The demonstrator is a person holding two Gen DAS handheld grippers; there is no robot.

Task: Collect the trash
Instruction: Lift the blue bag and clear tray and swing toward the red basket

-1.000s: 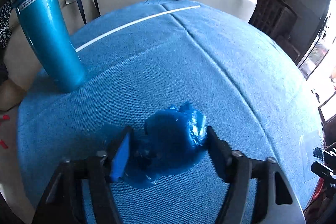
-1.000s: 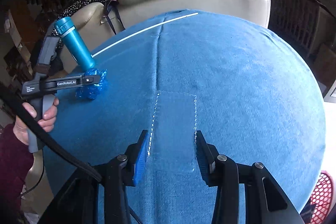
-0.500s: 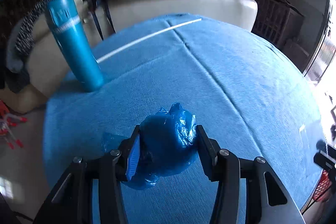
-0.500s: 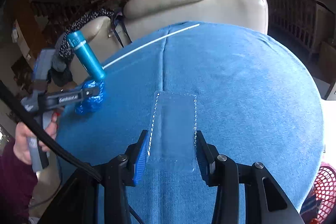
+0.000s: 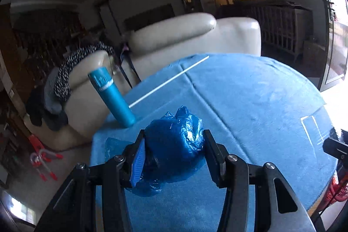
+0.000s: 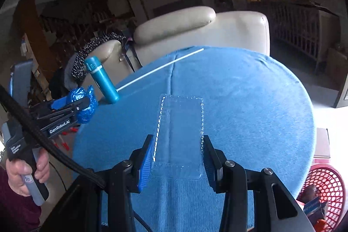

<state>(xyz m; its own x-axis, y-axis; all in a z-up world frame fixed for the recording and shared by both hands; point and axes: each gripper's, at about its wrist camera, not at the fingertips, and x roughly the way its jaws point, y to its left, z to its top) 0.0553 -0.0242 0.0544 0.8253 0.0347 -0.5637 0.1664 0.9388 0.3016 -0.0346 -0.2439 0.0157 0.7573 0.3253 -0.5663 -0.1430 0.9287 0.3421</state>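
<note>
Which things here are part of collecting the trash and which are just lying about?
Part of the job:
crumpled blue plastic bag, gripped by the left gripper
clear plastic tray, between the right gripper fingers
red basket

Lying about:
teal bottle
white stick

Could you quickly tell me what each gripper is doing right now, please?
Left gripper: closed on the blue plastic bag.
Right gripper: closed on the clear plastic tray.

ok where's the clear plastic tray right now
In the right wrist view the clear plastic tray sits between the right gripper's fingers above the blue tablecloth.
</note>
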